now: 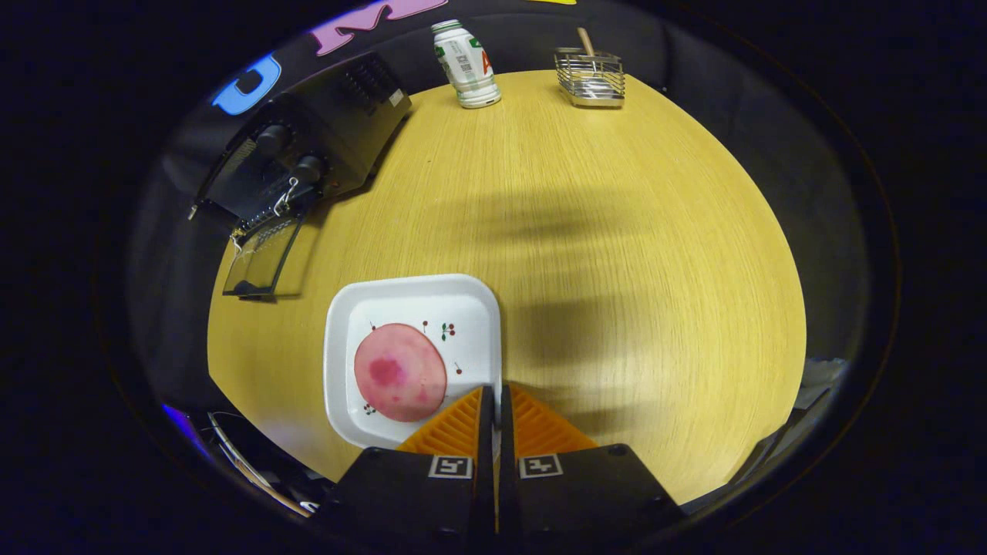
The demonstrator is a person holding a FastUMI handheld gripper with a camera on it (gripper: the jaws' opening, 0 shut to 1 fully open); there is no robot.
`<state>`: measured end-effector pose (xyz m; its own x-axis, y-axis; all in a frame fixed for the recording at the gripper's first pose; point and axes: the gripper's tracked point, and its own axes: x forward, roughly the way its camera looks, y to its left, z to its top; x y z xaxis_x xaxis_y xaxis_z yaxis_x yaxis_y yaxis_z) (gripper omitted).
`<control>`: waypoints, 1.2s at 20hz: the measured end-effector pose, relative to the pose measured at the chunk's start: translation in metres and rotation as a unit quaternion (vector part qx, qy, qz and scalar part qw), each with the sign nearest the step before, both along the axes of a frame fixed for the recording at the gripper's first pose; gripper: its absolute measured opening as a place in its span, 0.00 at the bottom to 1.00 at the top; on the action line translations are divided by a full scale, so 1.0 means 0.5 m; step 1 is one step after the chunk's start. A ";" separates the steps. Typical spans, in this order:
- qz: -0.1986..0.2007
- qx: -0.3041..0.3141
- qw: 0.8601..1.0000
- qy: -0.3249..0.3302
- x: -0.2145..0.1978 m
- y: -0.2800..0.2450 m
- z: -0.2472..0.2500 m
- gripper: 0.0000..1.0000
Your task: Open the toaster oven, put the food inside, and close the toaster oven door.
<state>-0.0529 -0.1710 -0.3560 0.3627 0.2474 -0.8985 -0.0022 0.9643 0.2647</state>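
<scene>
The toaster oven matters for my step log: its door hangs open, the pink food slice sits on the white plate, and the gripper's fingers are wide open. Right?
Not quite: the gripper view shows the gripper with fingers closed together, holding nothing. The toaster oven door is open, and the food slice lies on the plate.

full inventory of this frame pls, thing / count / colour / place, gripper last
table: 1, yellow wood grain, under everything.
toaster oven: 1, black with two knobs, far left of the table; its door hangs open toward the plate.
plate: 1, white, square with small cherry prints, just ahead of the fingers and partly under their tips.
food: 1, pink round slice with a darker blotch, lying on the plate.
bottle: 1, white with green and red label, standing at the far edge of the table.
wire basket: 1, silver, far edge to the right of the bottle, with a wooden handle sticking up out of it.
gripper: 1, fingers closed together, nothing between them, tips over the plate's near right edge.
</scene>
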 end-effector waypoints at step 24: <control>-0.218 0.237 0.947 -0.002 -0.118 0.174 0.128 0.05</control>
